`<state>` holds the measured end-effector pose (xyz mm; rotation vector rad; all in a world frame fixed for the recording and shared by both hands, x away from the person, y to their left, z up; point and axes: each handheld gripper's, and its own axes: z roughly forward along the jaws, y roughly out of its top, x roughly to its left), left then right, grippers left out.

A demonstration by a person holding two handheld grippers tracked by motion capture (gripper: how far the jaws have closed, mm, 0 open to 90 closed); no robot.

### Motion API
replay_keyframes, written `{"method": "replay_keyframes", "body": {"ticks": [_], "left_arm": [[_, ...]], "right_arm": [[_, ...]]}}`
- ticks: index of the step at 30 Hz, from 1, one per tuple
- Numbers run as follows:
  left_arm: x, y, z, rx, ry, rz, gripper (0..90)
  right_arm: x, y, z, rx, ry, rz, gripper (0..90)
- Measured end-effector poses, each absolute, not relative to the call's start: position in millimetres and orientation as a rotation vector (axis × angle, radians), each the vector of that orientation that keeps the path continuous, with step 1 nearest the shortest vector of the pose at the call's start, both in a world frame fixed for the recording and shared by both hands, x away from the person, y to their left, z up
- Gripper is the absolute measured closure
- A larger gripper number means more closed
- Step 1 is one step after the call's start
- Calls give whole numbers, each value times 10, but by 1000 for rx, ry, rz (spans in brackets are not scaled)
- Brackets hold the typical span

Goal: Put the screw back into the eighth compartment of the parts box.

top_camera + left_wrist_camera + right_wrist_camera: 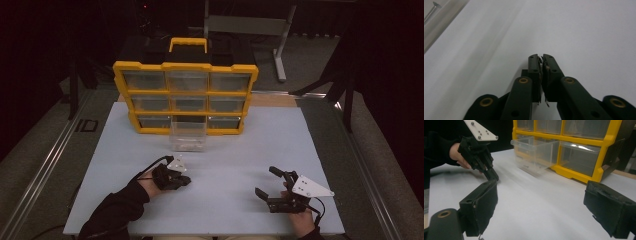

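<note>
While the left gripper (186,180) sits low over the white table (240,150), near its front-left corner, its jaws are clenched together tip to tip. Can't tell if something tiny is pinched in there; the left gripper view gives a sliver of something pale between the pads, too small to call. Just past it, toward the table's back edge, a clear drawer (188,136) is pulled out of the bottom row of a yellow organizer (186,95), with a few small pale bits lying in it. A screw (431,12) lies in that drawer in the top-left corner of the left gripper view. The organizer stands upright along the back edge, black handle on top, three rows of three clear drawers. Over by the front-right corner, the right gripper (266,184) rests well apart from the left one, jaws released and spread wide with nothing between them, pointing across the table toward the left hand (459,157).
</note>
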<state>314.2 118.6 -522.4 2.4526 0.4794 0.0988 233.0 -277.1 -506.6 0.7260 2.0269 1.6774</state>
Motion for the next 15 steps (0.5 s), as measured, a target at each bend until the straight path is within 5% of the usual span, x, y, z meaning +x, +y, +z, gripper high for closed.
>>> {"method": "replay_keyframes", "body": {"ticks": [15], "left_arm": [[3145, 1202, -5091, 2420, 512, 110, 875]], "right_arm": [[2330, -2772, -5065, 725, 2026, 1679, 120]]}}
